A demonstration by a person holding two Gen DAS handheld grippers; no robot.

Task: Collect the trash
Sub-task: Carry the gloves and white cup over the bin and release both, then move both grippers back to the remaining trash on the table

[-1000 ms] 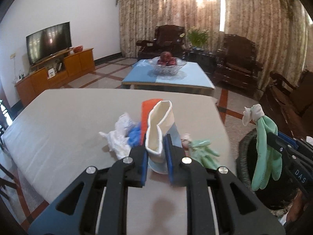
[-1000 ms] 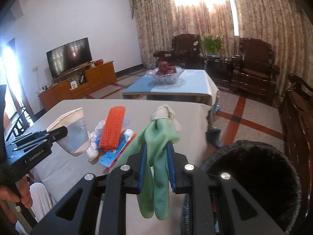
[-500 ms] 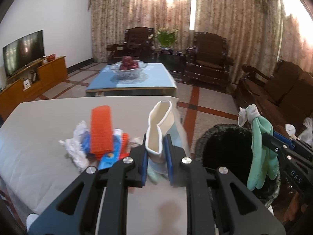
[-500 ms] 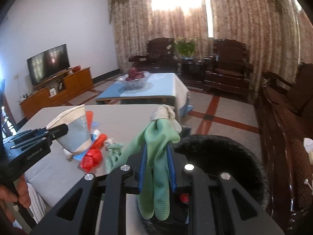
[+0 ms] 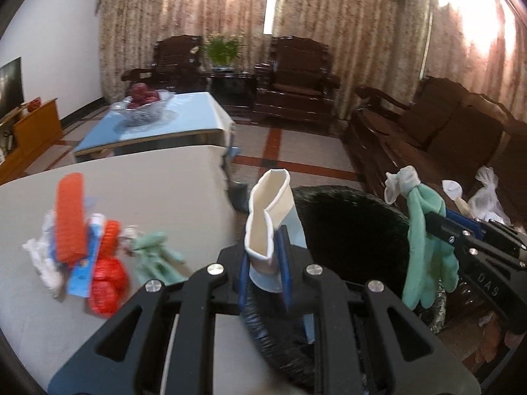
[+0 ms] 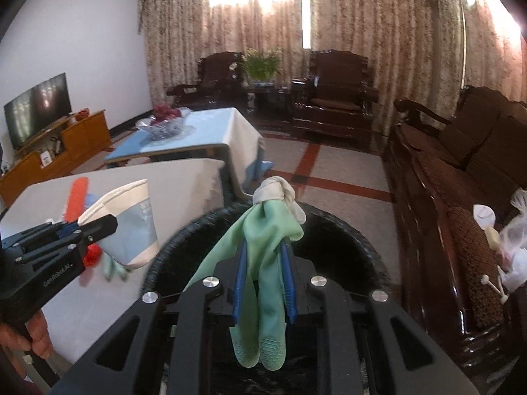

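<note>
Both grippers have swung from the table [image 5: 148, 194] to the black bin [image 6: 346, 233]; left gripper [image 5: 265, 273], marked "GenRobot.AI", pinches a crushed paper cup [image 5: 266, 210], right gripper [image 6: 265, 283], "DAS", a green glove [image 6: 263, 263]

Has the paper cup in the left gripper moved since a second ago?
Yes. The paper cup, once in front of the table, now sits rightward at the black bin rim, held by the left gripper.

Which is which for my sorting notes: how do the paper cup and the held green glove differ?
The paper cup is stiff, cream and pale blue, squashed flat in the left gripper; the green glove is limp rubber, hanging from the right gripper. Both are clamped near the black bin.
</note>
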